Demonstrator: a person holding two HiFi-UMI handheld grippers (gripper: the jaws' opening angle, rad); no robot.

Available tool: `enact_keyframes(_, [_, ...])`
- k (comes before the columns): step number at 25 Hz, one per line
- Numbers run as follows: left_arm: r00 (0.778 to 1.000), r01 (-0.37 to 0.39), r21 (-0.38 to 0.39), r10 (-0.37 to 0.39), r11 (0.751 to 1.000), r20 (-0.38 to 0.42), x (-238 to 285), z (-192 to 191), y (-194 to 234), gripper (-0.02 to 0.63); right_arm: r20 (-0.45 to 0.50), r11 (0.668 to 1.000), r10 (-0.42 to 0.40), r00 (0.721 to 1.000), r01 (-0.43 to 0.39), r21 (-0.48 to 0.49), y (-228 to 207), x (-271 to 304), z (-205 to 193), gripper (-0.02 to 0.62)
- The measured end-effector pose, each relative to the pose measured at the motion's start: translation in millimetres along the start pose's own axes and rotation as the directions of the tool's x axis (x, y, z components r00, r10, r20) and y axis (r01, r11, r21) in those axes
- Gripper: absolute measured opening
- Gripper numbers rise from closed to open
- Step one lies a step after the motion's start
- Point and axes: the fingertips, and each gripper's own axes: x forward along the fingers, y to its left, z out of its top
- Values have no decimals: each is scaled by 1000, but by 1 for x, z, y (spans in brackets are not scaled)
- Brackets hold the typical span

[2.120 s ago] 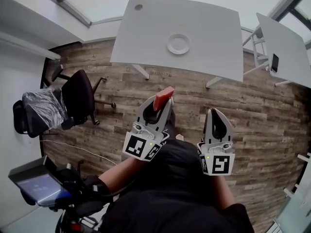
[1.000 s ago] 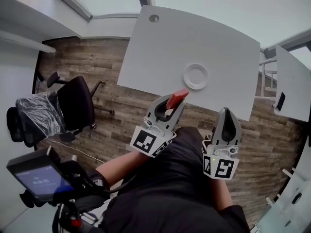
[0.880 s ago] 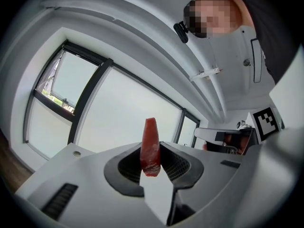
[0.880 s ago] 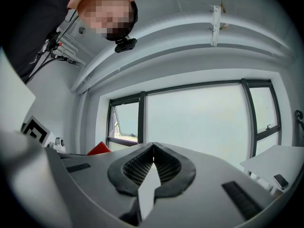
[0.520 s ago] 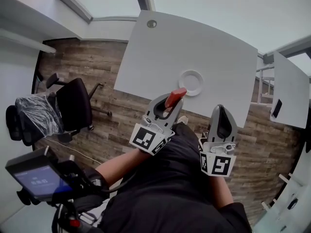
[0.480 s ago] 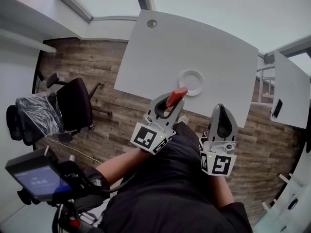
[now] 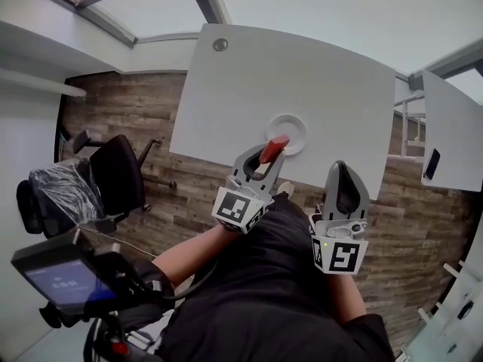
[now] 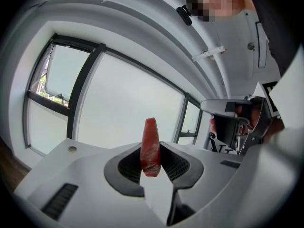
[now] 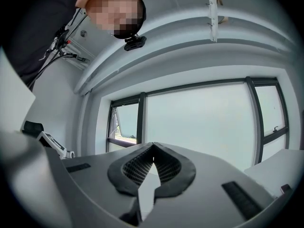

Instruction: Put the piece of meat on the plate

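A red piece of meat (image 7: 273, 148) is clamped upright between the jaws of my left gripper (image 7: 269, 154). In the left gripper view the meat (image 8: 150, 147) stands up out of the pads and my left gripper (image 8: 151, 152) is shut on it. In the head view the meat overlaps the near rim of the white plate (image 7: 288, 133), which lies on the white table (image 7: 249, 89). My right gripper (image 7: 341, 173) hangs to the right, just short of the table's near edge. Its jaws (image 9: 152, 161) meet with nothing between them.
A black office chair (image 7: 117, 176) and a wrapped chair (image 7: 56, 194) stand on the wooden floor at the left. A second white table (image 7: 449, 130) with a dark phone (image 7: 431, 164) is at the right. A tablet (image 7: 56, 281) sits at the lower left.
Both grippers have come closer to the table. The left one carried the meat from over the floor to the plate's near rim. The right gripper has neared the table edge.
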Motion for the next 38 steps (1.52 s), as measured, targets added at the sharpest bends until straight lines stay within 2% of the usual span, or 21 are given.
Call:
enact_keyframes(5, [999, 9, 62, -7, 998, -36, 5, -12, 4, 98, 21, 1000, -6, 1000, 6, -1, 1, -2, 10, 6])
enact_keyframes(8, [996, -6, 39, 9, 999, -88, 16, -27, 9, 99, 2, 1000, -2, 1000, 2, -8, -5, -1, -1, 6])
enact_keyframes(13, [989, 0, 33, 5, 999, -146, 62, -63, 2, 98, -28, 1000, 1, 1000, -1, 4, -50, 5, -37, 6])
enact_keyframes(23, [974, -55, -27, 48, 998, -220, 66, -102, 12, 98, -31, 1000, 13, 999, -13, 4, -47, 10, -27, 6])
enact_keyframes(29, [949, -114, -46, 96, 992, -299, 66, -147, 29, 98, -18, 999, 37, 999, -38, -13, -32, 16, -21, 6])
enact_keyframes(33, [940, -141, -78, 109, 987, -325, 66, -157, 38, 98, -25, 999, 31, 999, -31, -14, -34, 14, -20, 6])
enact_keyframes(38, [926, -153, -80, 115, 985, -360, 74, -174, 47, 98, -51, 1000, 31, 998, -31, -3, -33, 13, -28, 6])
